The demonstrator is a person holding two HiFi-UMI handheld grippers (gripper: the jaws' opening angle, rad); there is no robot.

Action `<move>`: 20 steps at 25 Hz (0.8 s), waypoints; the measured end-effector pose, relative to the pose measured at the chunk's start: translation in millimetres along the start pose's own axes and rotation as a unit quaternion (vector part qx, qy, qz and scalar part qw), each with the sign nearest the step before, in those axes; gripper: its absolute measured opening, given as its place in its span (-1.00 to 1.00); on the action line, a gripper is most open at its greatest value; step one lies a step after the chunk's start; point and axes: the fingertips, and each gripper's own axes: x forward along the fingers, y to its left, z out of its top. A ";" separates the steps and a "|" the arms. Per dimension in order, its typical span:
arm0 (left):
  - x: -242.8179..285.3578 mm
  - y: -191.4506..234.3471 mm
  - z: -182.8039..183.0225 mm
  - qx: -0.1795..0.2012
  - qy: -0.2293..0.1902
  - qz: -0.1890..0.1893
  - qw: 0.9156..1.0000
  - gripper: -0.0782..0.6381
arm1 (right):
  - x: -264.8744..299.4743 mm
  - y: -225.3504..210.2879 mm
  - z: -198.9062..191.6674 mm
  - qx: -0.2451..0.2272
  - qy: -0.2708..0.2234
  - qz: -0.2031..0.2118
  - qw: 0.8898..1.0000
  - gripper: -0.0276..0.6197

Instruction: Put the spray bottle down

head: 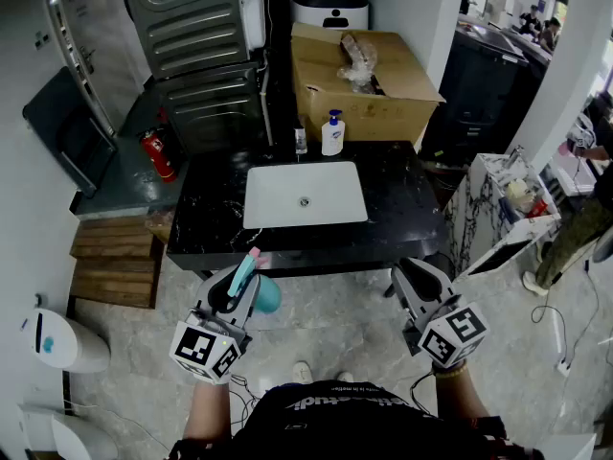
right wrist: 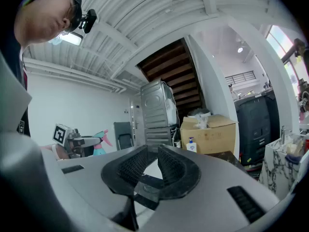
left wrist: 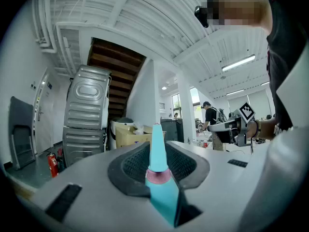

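Observation:
My left gripper is shut on a teal spray bottle with a pink collar, held in the air just in front of the black counter. In the left gripper view the bottle's nozzle stands up between the dark pads of that gripper. The right gripper hovers level at the counter's front right corner. Its jaws stand a narrow gap apart with nothing between them. From the right gripper view the spray bottle shows off to the left.
A white sink is set in the counter, with a soap pump bottle behind it. A cardboard box and a grey appliance stand beyond. A fire extinguisher and wooden steps lie left, a marbled cart right.

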 end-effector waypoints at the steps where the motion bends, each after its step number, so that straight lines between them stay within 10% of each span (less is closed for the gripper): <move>1: 0.1 1.6 0.0 -0.001 0.000 0.001 1.000 -0.48 | 1.1 0.8 -0.3 0.000 0.001 0.000 1.000 -0.66; 20: -0.5 47.9 -2.1 -0.005 -0.003 -0.014 1.000 -0.48 | 43.1 27.7 -2.6 -0.002 0.004 0.001 1.000 -0.66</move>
